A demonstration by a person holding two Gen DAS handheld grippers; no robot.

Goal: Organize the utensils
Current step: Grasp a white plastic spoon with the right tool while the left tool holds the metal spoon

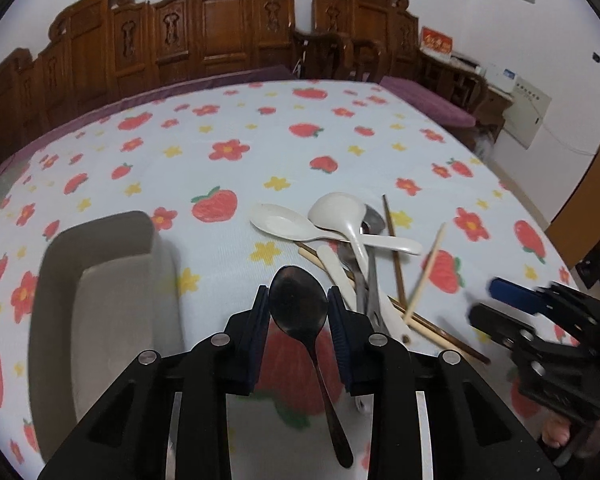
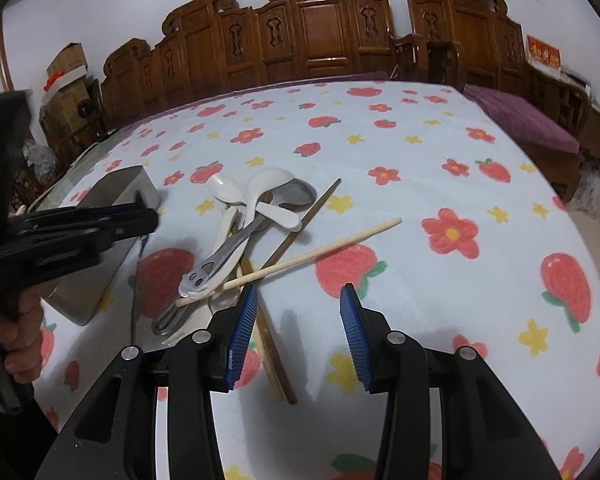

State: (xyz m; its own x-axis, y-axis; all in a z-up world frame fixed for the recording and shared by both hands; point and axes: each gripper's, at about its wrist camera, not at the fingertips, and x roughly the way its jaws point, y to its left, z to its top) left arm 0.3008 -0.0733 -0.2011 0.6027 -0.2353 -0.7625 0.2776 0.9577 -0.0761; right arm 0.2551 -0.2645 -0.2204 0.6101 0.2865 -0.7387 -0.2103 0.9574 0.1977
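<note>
My left gripper (image 1: 298,300) is shut on the bowl of a dark spoon (image 1: 300,312), its handle hanging down toward the camera above the cloth. A grey rectangular tray (image 1: 100,304) lies just to its left; in the right wrist view the tray (image 2: 128,188) sits behind the left gripper (image 2: 140,216). A pile of utensils lies to the right: white spoons (image 1: 320,228), a metal spoon (image 1: 374,280), brown and pale chopsticks (image 1: 426,272). In the right wrist view the pile (image 2: 252,216) lies ahead-left of my open, empty right gripper (image 2: 298,308), whose left finger is over a chopstick (image 2: 308,256).
The table has a white cloth (image 1: 260,148) with strawberries and flowers. Carved wooden chairs (image 1: 220,28) line the far edge, with a purple cushioned bench (image 1: 424,104) at the right. Cardboard boxes (image 2: 66,76) stand at the far left.
</note>
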